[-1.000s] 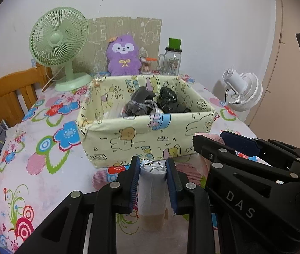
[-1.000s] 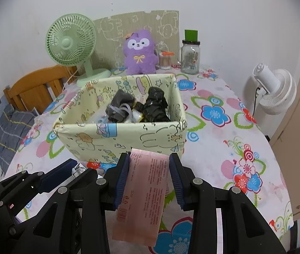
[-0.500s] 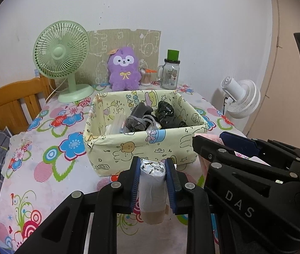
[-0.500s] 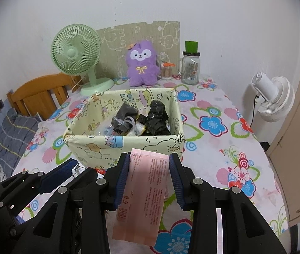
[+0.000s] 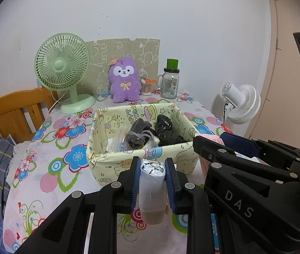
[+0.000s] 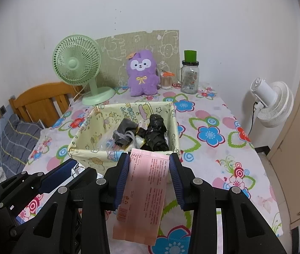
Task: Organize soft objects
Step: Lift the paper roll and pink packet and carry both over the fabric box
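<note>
A white roll (image 5: 152,187) was clamped in the left gripper (image 5: 152,183), a pink packet (image 6: 144,192) in the right gripper (image 6: 149,178), both held just near of the fabric basket (image 5: 116,165).

A white plastic roll (image 5: 152,185) with a tan end hangs clamped above the tablecloth's near edge. A flat pink printed packet (image 6: 144,192) is held likewise. The yellow cartoon fabric bin (image 6: 82,148), mid-table, holds grey socks (image 6: 125,133) and a black bundle (image 6: 156,133).
</note>
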Demonstrator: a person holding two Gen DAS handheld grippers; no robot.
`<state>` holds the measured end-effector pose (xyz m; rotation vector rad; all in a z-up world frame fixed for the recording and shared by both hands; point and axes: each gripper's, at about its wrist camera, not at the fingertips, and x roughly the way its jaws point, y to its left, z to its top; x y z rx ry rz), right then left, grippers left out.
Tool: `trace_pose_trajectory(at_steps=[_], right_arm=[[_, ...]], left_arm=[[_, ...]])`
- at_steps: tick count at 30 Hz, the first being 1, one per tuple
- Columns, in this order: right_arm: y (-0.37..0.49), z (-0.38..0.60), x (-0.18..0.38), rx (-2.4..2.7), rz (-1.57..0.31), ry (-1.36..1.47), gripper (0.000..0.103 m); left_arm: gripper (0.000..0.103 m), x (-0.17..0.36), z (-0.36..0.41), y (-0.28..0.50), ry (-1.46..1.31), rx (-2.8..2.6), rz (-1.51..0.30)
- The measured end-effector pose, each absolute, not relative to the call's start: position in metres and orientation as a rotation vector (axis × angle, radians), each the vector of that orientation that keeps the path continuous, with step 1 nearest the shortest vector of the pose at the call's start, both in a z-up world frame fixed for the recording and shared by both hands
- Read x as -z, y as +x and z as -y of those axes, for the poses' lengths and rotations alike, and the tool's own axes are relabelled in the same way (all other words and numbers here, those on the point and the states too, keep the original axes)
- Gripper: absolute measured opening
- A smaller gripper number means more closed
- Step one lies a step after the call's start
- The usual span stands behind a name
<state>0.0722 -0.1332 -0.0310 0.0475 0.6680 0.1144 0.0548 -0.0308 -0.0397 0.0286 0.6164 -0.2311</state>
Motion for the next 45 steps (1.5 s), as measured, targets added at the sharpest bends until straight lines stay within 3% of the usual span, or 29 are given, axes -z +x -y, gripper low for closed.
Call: trace_pose_trajectory(at_steps=[45], right_arm=[[0.146, 0.125, -0.014, -0.162, -0.613, 0.029, 0.042]], left_arm=[[0.022, -0.001, 0.039, 0.122, 0.029, 0.195, -0.572]])
